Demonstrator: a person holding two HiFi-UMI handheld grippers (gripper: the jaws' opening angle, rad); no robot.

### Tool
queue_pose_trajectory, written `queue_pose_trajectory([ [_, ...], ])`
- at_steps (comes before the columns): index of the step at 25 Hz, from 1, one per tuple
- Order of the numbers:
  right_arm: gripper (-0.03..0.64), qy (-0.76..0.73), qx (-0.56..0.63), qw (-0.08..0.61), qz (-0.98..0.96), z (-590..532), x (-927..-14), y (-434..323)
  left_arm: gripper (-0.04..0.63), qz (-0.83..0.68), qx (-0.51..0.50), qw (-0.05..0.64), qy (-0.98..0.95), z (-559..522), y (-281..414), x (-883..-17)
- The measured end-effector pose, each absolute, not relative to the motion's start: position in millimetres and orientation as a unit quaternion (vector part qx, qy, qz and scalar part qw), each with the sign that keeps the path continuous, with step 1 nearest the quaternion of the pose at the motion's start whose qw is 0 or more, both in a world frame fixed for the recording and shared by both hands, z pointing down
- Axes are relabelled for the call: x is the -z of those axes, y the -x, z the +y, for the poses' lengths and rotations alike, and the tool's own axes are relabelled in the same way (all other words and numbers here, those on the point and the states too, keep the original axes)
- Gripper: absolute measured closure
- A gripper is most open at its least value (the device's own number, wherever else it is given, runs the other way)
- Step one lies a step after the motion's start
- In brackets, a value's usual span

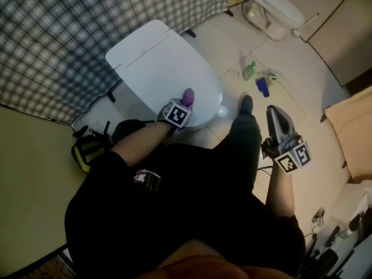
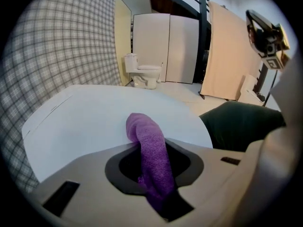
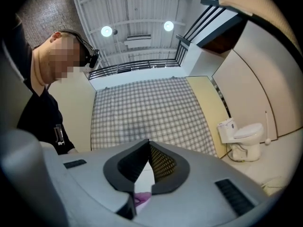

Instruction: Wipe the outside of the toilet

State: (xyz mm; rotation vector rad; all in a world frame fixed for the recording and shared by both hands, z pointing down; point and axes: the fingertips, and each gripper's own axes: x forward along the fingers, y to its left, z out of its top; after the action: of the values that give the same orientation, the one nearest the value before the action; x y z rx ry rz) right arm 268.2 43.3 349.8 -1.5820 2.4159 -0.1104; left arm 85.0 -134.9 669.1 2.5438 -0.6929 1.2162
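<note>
**Q:** Left side, entries?
**A:** Checked curtain (image 1: 70,34). White toilet (image 1: 157,63), lid closed, in front of it.

**Q:** Next?
**A:** My left tongs (image 2: 154,151), pinching a purple cloth (image 2: 143,126). The cloth's folded end sticks out over the front edge of the lid.

**Q:** Middle?
**A:** Floor past the toilet's front: green bottle (image 1: 249,70), with a blue container (image 1: 263,86) just beside it.

**Q:** Right side?
**A:** My right tongs (image 3: 147,150), pressed together at the tips with nothing between them, raised well apart from the toilet.
</note>
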Motion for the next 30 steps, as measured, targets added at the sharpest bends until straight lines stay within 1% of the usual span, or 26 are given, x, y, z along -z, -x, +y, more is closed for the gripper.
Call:
queue_pose_trajectory([
  [9, 0.614, 0.63, 0.079, 0.149, 0.758, 85, -399, -396, 0.505, -0.248, -0.403, 0.104, -0.875, -230, -230, -659],
  [14, 0.614, 0.652, 0.093, 0.163, 0.734, 94, -419, -447, 0.505, -0.258, -0.402, 0.089, -0.874, -265, -269, -656],
  [18, 0.614, 0.649, 0.099, 0.158, 0.738, 92, -427, -455, 0.505, -0.258, -0.397, 0.089, -0.876, -274, -284, -656],
  [20, 0.614, 0.644, 0.095, 0.158, 0.742, 90, -425, -449, 0.505, -0.259, -0.381, 0.1, -0.882, -275, -281, -648],
  [23, 0.614, 0.638, 0.085, 0.152, 0.75, 89, -414, -432, 0.505, -0.257, -0.364, 0.119, -0.887, -257, -251, -635],
  [30, 0.614, 0.624, 0.074, 0.115, 0.77, 72, -397, -373, 0.505, -0.168, -0.377, 0.059, -0.909, -163, -125, -621],
])
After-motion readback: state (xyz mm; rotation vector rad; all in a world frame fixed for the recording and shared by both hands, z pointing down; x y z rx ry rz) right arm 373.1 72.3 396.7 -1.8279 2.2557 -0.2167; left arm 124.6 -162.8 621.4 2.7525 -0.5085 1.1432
